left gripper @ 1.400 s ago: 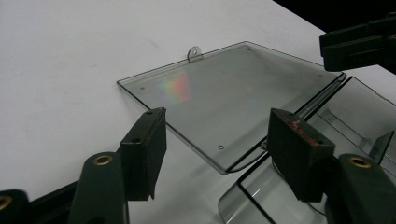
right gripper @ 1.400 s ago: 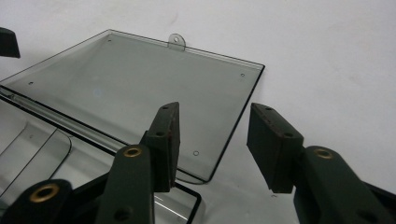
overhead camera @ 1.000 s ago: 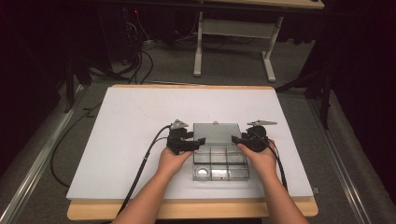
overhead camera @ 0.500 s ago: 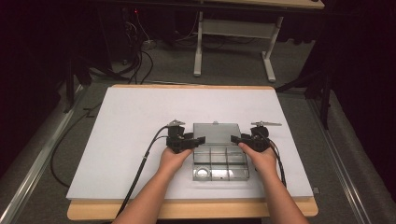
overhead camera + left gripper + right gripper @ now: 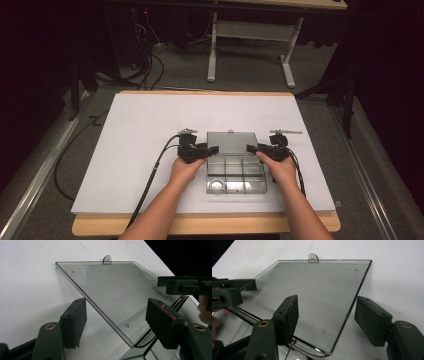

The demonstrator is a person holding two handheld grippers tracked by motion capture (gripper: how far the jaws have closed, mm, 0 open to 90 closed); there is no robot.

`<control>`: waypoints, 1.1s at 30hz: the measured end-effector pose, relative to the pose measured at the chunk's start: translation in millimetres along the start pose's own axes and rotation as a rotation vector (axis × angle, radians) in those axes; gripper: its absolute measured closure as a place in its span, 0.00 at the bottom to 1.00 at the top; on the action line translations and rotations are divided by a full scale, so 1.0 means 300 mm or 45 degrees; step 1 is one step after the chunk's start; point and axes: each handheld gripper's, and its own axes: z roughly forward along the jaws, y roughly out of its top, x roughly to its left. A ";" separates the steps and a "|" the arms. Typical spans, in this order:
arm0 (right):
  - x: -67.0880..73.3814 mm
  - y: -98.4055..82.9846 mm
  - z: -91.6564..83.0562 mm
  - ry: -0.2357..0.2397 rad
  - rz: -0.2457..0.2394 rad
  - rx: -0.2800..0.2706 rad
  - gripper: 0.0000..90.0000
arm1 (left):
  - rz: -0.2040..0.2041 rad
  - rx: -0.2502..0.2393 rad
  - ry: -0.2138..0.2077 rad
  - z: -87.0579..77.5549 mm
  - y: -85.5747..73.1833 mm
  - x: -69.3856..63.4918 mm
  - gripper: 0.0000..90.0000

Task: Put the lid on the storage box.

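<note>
Your left gripper point(image 5: 214, 149) and right gripper point(image 5: 251, 148), fingers open and just widened on the right, straddle the lid point(image 5: 232, 142) lying flat open on the tabletop point(image 5: 145, 125), exposing the box point(image 5: 235, 175).

– What is around the work place?

– A white tabletop with a light wooden edge point(image 5: 200, 226) stands on grey carpet floor point(image 5: 380, 165). Behind it is a white metal table frame point(image 5: 250, 37). Black cables point(image 5: 150, 62) lie on the floor.

– And the light?

– The room behind is very dark.
</note>
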 end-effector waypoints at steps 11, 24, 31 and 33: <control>-0.017 -0.003 0.020 0.091 0.092 0.013 0.40 | -0.042 0.018 -0.036 0.006 -0.001 0.003 0.39; 0.036 0.018 -0.006 -0.007 -0.043 -0.015 0.44 | 0.102 -0.012 0.044 -0.032 0.016 -0.035 0.52; 0.051 0.026 -0.034 -0.030 -0.090 -0.043 0.54 | 0.153 -0.050 0.086 -0.055 0.024 -0.054 0.61; 0.056 0.025 -0.042 -0.038 -0.099 -0.055 0.56 | 0.165 -0.062 0.094 -0.062 0.027 -0.060 0.64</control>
